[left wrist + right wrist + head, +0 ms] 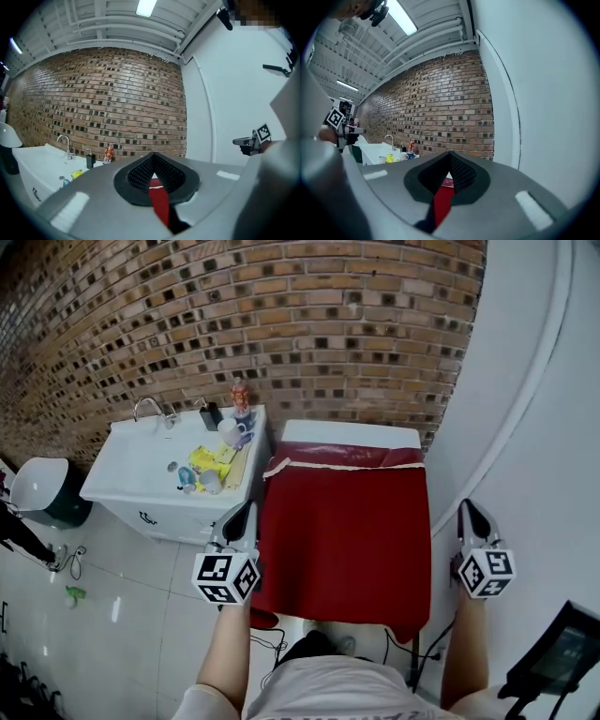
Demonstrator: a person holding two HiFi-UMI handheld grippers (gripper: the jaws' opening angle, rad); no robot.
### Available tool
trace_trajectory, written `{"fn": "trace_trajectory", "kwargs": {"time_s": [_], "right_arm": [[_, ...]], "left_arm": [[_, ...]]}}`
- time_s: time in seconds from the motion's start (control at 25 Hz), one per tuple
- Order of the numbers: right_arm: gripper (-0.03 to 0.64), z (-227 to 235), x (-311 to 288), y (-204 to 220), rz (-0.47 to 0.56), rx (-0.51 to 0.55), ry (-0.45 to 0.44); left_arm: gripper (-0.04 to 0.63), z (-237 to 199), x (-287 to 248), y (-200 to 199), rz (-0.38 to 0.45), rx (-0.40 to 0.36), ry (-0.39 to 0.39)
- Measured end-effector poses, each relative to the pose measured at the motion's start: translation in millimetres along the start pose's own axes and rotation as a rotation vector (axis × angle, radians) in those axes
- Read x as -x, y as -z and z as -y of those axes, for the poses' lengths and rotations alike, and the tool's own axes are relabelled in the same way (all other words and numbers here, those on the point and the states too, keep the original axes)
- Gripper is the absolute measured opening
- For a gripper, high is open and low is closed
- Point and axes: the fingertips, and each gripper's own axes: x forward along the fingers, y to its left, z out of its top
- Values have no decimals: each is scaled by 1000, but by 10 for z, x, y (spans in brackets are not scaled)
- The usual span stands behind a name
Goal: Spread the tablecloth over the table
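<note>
On the bench (352,434), the red cloth (347,521) covers all but a bare far strip, where its hem lies folded back. The near end hangs over the edge. Spreading looks nearly done, and the next move likely calls for reaching to the far hem and drawing it to the wall end. Left gripper (242,514) and right gripper (469,512) hover level either side of the cloth, pointing far. Both pairs of fingers (140,174) are clenched, seemingly grasping nothing.
</note>
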Motion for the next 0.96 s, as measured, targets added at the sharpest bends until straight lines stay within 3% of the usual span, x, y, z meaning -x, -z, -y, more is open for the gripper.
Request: {"fn": "trace_trajectory", "kwargs": {"time_s": [0.96], "right_arm": [[5, -85, 109, 109, -30, 25, -18]], "left_arm": [[3, 142, 157, 91, -6, 12, 5]]}}
